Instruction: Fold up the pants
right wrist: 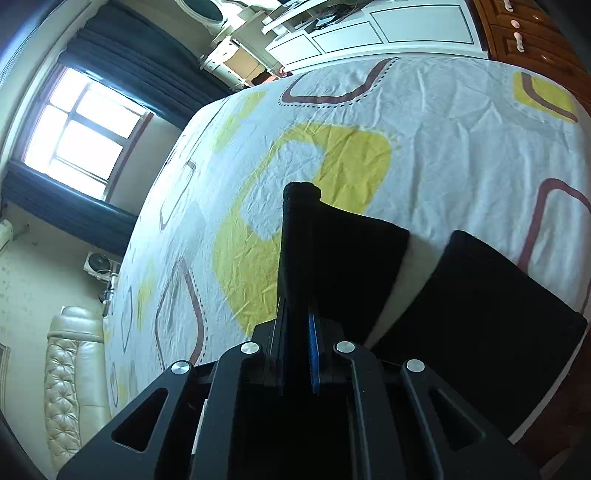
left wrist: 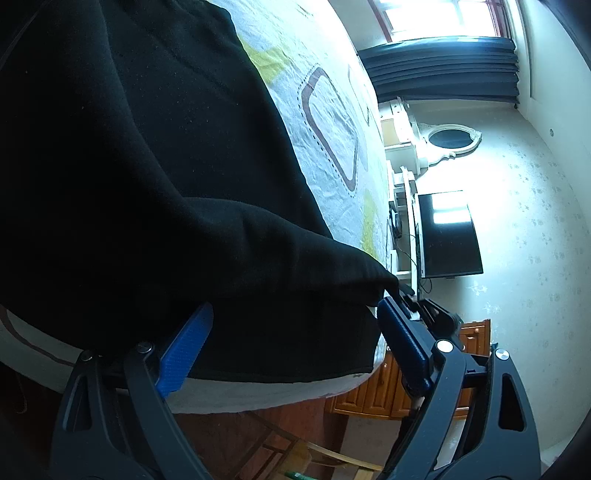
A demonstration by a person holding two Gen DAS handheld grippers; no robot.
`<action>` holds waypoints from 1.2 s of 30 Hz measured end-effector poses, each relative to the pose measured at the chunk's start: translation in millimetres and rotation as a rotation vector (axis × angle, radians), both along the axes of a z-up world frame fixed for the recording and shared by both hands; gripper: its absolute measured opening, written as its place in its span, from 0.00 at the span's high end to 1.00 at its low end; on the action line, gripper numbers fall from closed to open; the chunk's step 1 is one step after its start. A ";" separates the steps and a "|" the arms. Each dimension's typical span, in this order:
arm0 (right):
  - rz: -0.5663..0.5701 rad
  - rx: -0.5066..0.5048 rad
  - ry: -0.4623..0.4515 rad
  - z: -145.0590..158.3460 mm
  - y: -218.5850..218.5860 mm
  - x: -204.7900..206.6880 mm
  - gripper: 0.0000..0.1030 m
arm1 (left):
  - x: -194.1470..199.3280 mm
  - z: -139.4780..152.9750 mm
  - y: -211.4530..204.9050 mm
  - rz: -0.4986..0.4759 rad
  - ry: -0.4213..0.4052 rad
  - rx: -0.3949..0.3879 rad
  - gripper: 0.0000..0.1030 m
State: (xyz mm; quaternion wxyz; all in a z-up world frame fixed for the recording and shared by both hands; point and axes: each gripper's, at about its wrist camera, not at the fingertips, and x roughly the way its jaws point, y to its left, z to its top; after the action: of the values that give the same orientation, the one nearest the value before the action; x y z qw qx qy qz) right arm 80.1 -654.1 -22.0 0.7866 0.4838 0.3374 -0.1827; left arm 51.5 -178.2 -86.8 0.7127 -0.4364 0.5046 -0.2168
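Note:
The black pants (left wrist: 147, 184) lie on a bed with a white sheet printed with yellow and brown shapes (left wrist: 332, 122). My left gripper (left wrist: 295, 314) is open at the bed's edge; its blue fingers (left wrist: 188, 347) stand wide apart on either side of a raised fold of the black cloth. In the right wrist view my right gripper (right wrist: 297, 317) is shut on a bunched edge of the pants (right wrist: 299, 236) and holds it up above the sheet (right wrist: 443, 147). Two black leg ends (right wrist: 491, 295) lie to the right of it.
A dark TV (left wrist: 447, 232) on a white stand, an oval mirror (left wrist: 452, 138) and wooden drawers (left wrist: 376, 391) stand beyond the bed. In the right wrist view there is a window with dark curtains (right wrist: 85, 129), a padded cream headboard (right wrist: 70, 376) and white cabinets (right wrist: 376, 29).

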 end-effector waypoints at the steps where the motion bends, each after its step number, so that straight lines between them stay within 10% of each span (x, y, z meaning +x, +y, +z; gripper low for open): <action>1: -0.004 0.011 -0.011 -0.1 -2.4 -7.0 0.91 | 0.2 -1.3 -1.6 0.011 -0.006 0.008 0.13; 11: -0.009 0.042 -0.057 -8.5 -10.7 -39.5 0.91 | -2.4 3.7 -12.4 0.145 -0.039 0.101 0.12; 15: -0.018 0.055 -0.078 -11.9 -11.1 -50.2 0.91 | -1.1 -0.6 -4.2 0.174 0.071 0.127 0.56; 21: -0.033 0.060 -0.103 -15.2 -11.9 -69.1 0.91 | 4.6 -9.8 5.1 0.169 0.157 0.125 0.88; 25: -0.040 0.088 -0.095 -23.3 -13.6 -73.8 0.91 | -0.9 -13.3 2.0 0.157 0.176 0.041 0.86; 30: -0.051 0.099 -0.101 -23.8 -16.1 -80.9 0.91 | -14.4 -8.9 -8.2 0.228 0.151 -0.020 0.39; 36: -0.059 0.086 -0.125 -14.5 -22.1 -94.0 0.91 | -11.2 -6.6 -18.0 0.262 0.104 -0.005 0.17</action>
State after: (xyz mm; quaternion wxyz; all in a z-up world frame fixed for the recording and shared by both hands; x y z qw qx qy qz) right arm -13.9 -676.1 -36.5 0.7788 0.5373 0.2809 -0.1607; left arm 40.4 -196.1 -93.4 0.7067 -0.5110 0.4789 -0.1002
